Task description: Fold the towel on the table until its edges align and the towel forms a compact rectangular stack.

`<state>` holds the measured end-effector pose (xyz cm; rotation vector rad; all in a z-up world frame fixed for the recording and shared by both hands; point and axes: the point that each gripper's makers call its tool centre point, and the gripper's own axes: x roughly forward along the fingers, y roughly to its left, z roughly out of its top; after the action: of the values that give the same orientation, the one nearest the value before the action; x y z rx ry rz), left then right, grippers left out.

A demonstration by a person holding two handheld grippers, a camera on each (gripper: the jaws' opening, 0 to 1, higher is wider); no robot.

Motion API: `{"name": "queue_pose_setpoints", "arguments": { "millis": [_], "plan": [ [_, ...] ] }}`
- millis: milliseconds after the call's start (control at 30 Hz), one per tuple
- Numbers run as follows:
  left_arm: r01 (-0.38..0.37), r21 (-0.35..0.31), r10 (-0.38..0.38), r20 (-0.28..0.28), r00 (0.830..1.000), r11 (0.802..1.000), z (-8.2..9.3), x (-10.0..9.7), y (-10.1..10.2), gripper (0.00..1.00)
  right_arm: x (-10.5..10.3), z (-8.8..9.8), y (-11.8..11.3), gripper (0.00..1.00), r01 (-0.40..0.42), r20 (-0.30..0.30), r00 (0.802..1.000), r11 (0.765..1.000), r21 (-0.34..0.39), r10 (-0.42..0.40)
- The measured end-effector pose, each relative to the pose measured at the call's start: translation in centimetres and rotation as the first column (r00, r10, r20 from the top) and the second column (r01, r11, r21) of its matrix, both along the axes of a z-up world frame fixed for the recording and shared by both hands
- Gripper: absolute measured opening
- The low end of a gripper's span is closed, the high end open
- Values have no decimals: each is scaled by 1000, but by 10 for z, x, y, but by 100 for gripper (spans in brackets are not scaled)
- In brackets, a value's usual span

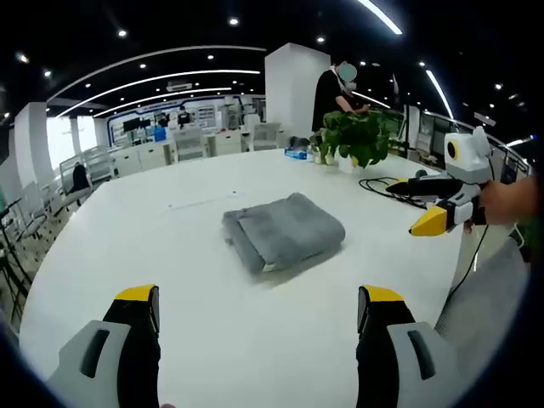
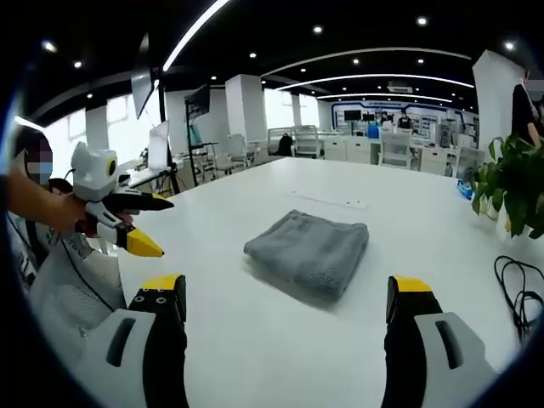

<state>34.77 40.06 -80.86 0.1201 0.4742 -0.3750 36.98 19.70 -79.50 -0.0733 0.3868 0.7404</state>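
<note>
Left tongs: the left gripper (image 1: 259,308), with yellow-tipped grey and black jaws, stands wide apart and holds nothing. It hangs above the table short of the towel, which I judge a drawn-back pose so the work can be checked.
Right tongs: the right gripper (image 2: 287,299) of the same make is also spread wide and empty, well apart from the towel.
Right tongs from the left gripper view: it sits at 3 o'clock (image 1: 433,221), held by a hand off the table's edge; its jaws look closed there, but its own view shows them wide.
Left tongs from the right gripper view: it sits at 9 o'clock (image 2: 136,242), clear of the cloth.
Towel: the grey terry towel (image 1: 285,231) lies folded in a compact rectangular stack at the middle of the white table (image 1: 127,255), at 12 o'clock from both jaw pairs, edges roughly aligned and layers showing at the near end.
Task state: the fold appears done, nothing grips the cloth.
Beyond: a green leafy potted plant (image 1: 361,136) stands at 1 o'clock, black cables (image 2: 518,289) beside it.
</note>
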Motion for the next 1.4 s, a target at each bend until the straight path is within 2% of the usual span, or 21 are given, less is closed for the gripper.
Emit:
{"name": "queue_pose_setpoints", "arguments": {
  "millis": [133,267,433,533,633,767,1000,1067,1267,1400],
  "plan": [
    [-14,-3,14,-9,1000,1000,-4,-7,2,99,-2,-5,1,99,-22,1,1000,999,-27,23],
    [-5,12,5,21,1000,1000,-1,-9,4,99,-5,-5,1,99,-36,30,999,998,-45,37],
    [2,42,-4,44,999,999,3,-9,5,99,-6,1,-8,99,3,48,999,1000,-22,-2],
    [0,36,-2,42,999,999,3,-10,2,99,-10,0,-12,99,19,46,999,1000,-17,-18],
    [9,41,-10,32,999,999,0,-10,-1,99,-15,-8,-19,99,35,37,999,998,-57,-33],
    [14,27,-14,26,1000,1000,-6,-11,-5,99,-19,-13,-25,99,64,11,998,997,-44,-64],
    [20,19,-21,19,1000,1000,-12,-17,-10,99,-27,-24,-22,99,53,-17,998,997,-58,-54],
    [15,16,-16,17,1000,1000,-12,-18,-11,99,-26,-20,-21,99,52,6,999,997,-49,-52],
    [13,17,-14,10,1000,1000,-16,-22,-11,99,-26,-22,-24,99,61,4,998,996,-66,-61],
    [26,28,-27,23,999,999,-12,-20,-11,99,-23,-21,-26,99,64,13,998,995,-73,-64]
  ]
}}
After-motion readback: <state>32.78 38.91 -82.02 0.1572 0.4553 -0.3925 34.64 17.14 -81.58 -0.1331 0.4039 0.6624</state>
